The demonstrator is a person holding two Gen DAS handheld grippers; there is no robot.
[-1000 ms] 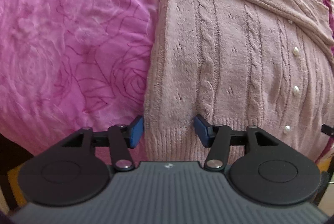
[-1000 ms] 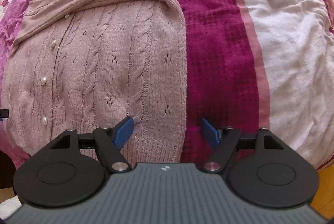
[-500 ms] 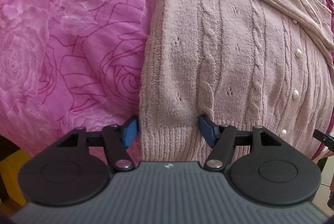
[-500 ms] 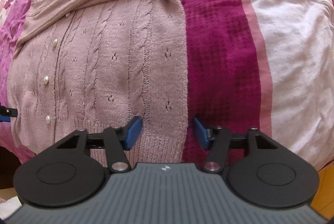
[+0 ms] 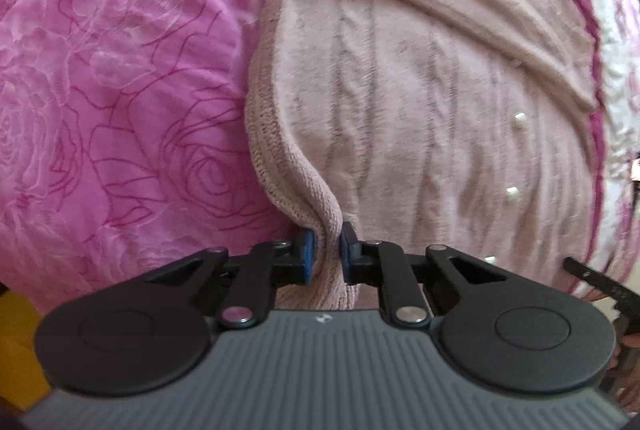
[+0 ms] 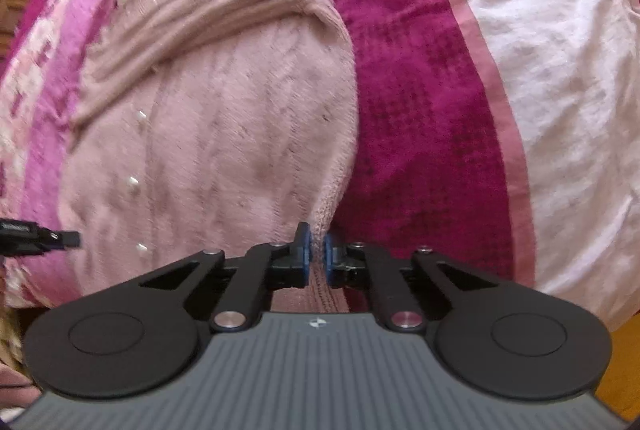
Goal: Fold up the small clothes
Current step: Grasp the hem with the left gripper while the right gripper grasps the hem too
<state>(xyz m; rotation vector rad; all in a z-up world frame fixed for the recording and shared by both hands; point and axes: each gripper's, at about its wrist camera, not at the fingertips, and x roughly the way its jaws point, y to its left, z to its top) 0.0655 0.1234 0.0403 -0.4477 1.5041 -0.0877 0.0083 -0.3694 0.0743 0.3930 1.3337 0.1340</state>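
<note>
Cardigan (image 5: 420, 101): pink cable knit, lay flat on the bed, sleeves folded across at 12 o'clock. Hem corners pinched tight by left gripper (image 5: 326, 250) and right gripper (image 6: 315, 256). Risk: thin bites on stretchy rib may slip, or uneven lift may skew the fold. Open room: rose bedspread (image 5: 120, 89) at 9 o'clock, striped blanket (image 6: 520, 69) at 3 o'clock.
</note>
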